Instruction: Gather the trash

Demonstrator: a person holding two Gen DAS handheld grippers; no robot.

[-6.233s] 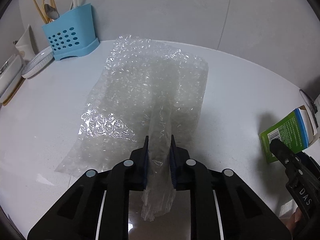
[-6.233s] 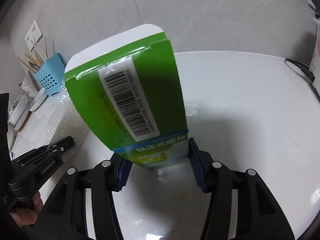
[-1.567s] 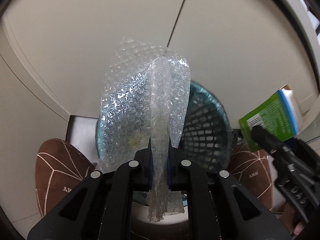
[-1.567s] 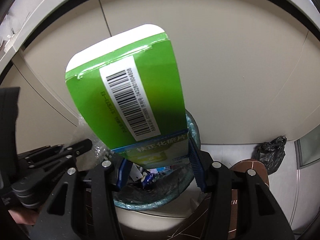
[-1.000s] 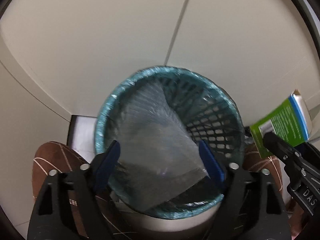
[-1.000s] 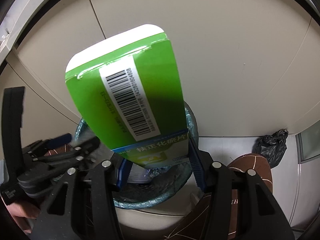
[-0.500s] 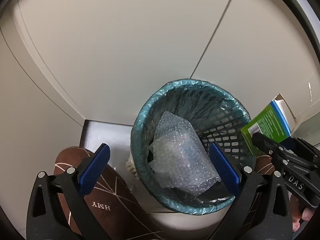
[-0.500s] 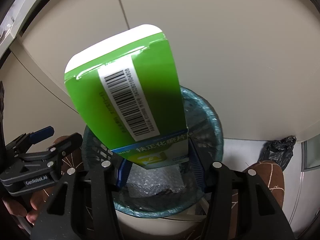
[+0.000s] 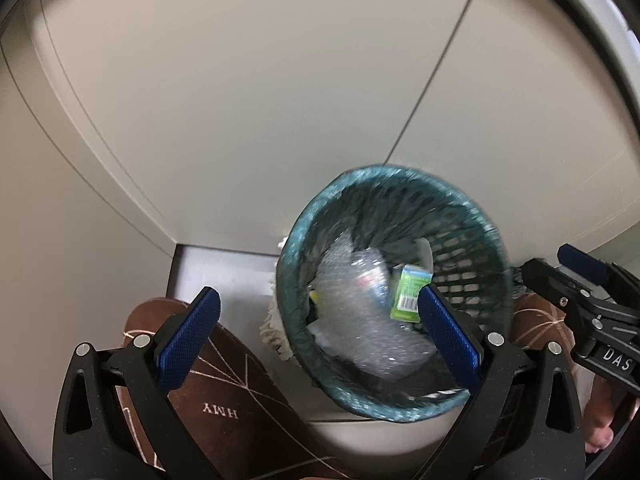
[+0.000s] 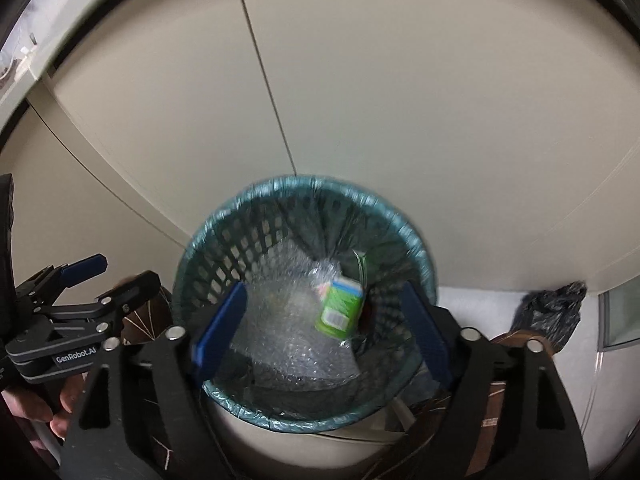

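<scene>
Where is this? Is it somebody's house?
Probably a home, down by the floor under a counter. A teal trash basket holds bubble wrap and a green box, plain cabinet doors stand behind, and brown slippers sit beside it.

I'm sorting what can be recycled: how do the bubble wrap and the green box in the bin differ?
The bubble wrap is clear, soft and crumpled; the green box is opaque, stiff and printed, with a barcode label. The wrap spreads across much of the bin's bottom, while the box is compact and covers far less. The box lies tilted on top of the wrap. Both sit inside the teal wastebasket, free of either gripper.
</scene>
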